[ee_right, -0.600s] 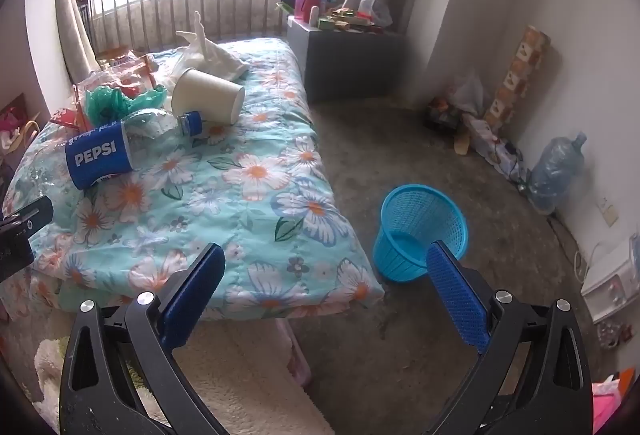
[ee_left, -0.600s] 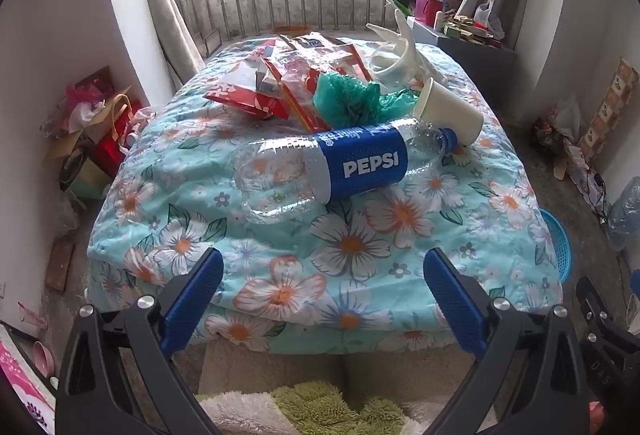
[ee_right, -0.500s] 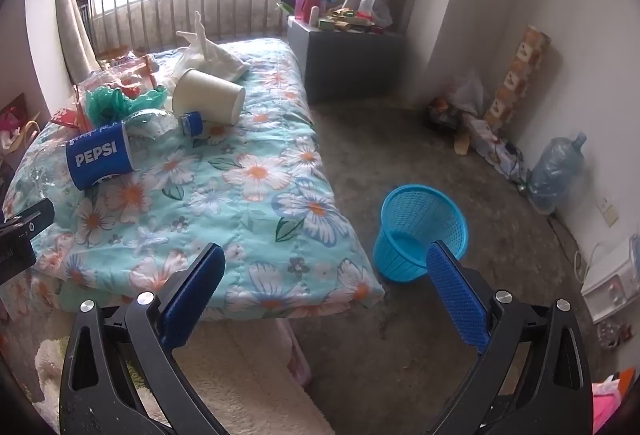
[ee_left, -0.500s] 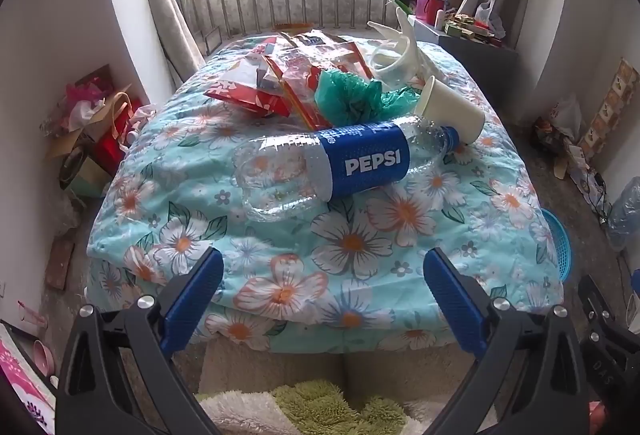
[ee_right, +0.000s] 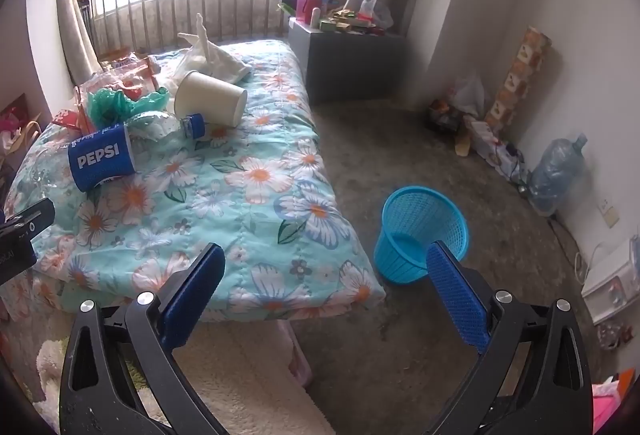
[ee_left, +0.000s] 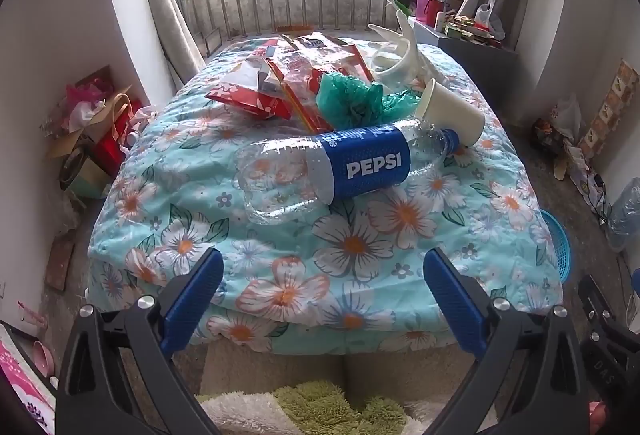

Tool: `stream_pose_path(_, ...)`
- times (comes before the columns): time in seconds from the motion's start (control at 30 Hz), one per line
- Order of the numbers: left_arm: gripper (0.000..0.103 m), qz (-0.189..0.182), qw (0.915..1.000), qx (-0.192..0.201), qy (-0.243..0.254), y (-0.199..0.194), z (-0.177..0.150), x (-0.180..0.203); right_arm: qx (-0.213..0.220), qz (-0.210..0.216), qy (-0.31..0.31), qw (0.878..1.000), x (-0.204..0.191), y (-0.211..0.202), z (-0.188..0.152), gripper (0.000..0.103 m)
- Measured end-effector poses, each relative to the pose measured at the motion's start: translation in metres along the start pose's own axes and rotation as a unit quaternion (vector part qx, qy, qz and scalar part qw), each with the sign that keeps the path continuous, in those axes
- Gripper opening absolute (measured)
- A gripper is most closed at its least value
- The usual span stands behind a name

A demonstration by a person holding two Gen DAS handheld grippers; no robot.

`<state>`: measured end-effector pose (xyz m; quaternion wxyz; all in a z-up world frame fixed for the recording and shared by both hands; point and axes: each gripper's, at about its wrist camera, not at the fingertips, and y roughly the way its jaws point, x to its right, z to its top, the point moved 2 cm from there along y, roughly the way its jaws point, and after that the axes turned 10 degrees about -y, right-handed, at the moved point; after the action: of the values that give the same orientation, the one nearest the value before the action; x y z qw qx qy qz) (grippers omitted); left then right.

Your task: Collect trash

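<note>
Both sets of jaws stood spread wide with nothing between them — the left gripper over the near edge of the bed, the right gripper over the bed's near right corner and the floor beside it. Almost nothing had changed in the half second before: the left view had crept slightly toward the bed, so the litter sat marginally lower in it, while the right view matched its earlier picture. No piece of trash had shifted, and neither gripper had touched any of it. By my reading the collecting had not begun; this was an approach.

Going left to right across the bed in the left view: red snack wrappers lay toward the far left part of the quilt, with clear plastic packaging just behind them. A crumpled green plastic bag sat near the middle. In front of it the empty Pepsi bottle lay on its side across the middle of the bed, cap end to the right and touching the tipped paper cup. A white bag lay behind the cup, toward the far right corner.

The blue wastebasket stood upright on the floor off the bed's right edge, apparently empty — the likely destination. The bottle was nearest the left gripper and looked like the first pick.
</note>
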<state>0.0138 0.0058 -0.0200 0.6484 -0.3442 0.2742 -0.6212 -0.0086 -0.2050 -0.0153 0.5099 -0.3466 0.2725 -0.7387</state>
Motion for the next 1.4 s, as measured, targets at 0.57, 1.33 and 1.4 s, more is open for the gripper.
stream_pose_path(0.57, 0.098, 0.000, 1.0000, 0.001, 0.000, -0.001, 0.000, 0.000, 0.001, 0.000, 0.000, 1.000, -0.002, -0.001, 0.002, 0.096)
stream_pose_path(1.33, 0.098, 0.001, 1.0000, 0.002, 0.001, -0.001, 0.003, -0.009, -0.001, 0.006, 0.002, 1.000, -0.005, 0.001, 0.001, 0.096)
stream_pose_path(1.4, 0.098, 0.001, 1.0000, 0.004, -0.001, 0.000, 0.004, -0.013, 0.001, 0.007, 0.002, 1.000, -0.008, 0.003, 0.002, 0.096)
